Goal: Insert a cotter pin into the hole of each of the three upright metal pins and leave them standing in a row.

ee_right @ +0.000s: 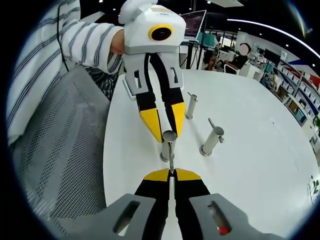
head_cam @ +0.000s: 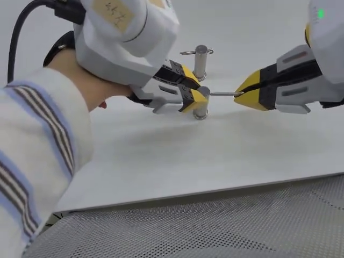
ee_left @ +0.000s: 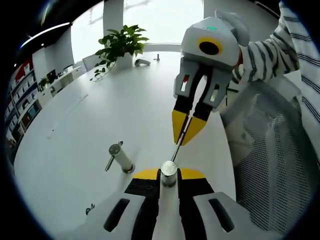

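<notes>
— Left claw [head_cam: 195, 88]?
— Squeezed around a metal pin [head_cam: 201, 111], standing up on the white table [head_cam: 161, 156].
— Right claw [head_cam: 240, 93]?
— Pinched on a thin cotter pin [head_cam: 221, 93], tip right at that metal pin's top.
— Behind them?
— Another pin [head_cam: 200, 62], upright, with a clip [head_cam: 189, 52] through its top.

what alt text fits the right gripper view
The right gripper pinches a thin wire cotter pin, aimed at an upright silver metal pin clamped by the left gripper on a white table; two more pins stand beyond.
</notes>
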`<state>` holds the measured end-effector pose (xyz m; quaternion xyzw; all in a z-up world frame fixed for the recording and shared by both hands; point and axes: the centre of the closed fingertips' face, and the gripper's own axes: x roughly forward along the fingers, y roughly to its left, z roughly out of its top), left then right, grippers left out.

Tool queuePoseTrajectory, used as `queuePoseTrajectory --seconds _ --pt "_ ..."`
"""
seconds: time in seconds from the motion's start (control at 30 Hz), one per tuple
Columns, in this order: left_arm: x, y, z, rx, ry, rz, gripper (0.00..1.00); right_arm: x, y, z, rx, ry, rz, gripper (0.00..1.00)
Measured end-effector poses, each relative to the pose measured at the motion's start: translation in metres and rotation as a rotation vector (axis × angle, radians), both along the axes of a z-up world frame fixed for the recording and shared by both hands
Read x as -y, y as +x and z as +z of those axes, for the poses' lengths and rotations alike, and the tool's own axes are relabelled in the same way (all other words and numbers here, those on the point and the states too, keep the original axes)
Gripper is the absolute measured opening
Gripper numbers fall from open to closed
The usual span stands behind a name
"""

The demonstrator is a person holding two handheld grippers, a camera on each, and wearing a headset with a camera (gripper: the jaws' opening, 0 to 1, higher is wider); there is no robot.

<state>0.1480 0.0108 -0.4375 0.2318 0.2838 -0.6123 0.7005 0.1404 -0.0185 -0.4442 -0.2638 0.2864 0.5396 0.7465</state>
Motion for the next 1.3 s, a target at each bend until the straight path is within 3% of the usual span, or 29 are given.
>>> queuePoseTrajectory --seconds 0.13,0.43,0.73,0.9,1.07,1.3 --pt "0.000 0.000 0.000 0.012 0.009 -0.019 0.09 -0.003 0.002 -0.003 0.001 -0.013 0.005 0.00" --pt "0.000 -0.001 0.001 -0.010 0.011 -0.002 0.09 -0.015 0.007 -0.011 -0.007 -0.015 0.017 0.00" --pt "0.002 -0.002 0.001 -0.014 0.006 -0.004 0.09 -0.031 0.006 -0.008 0.009 -0.005 0.066 0.00" --pt "0.003 -0.002 0.001 -0.014 0.007 -0.003 0.09 -0.026 0.007 -0.005 0.014 0.020 0.045 0.16" --pt "0.004 -0.003 0.002 -0.044 0.000 0.035 0.10 -0.018 0.004 -0.003 -0.005 0.029 0.019 0.04" --pt "0.006 -0.004 0.002 -0.041 0.004 0.037 0.10 -0.020 0.003 0.000 -0.016 0.059 0.003 0.00"
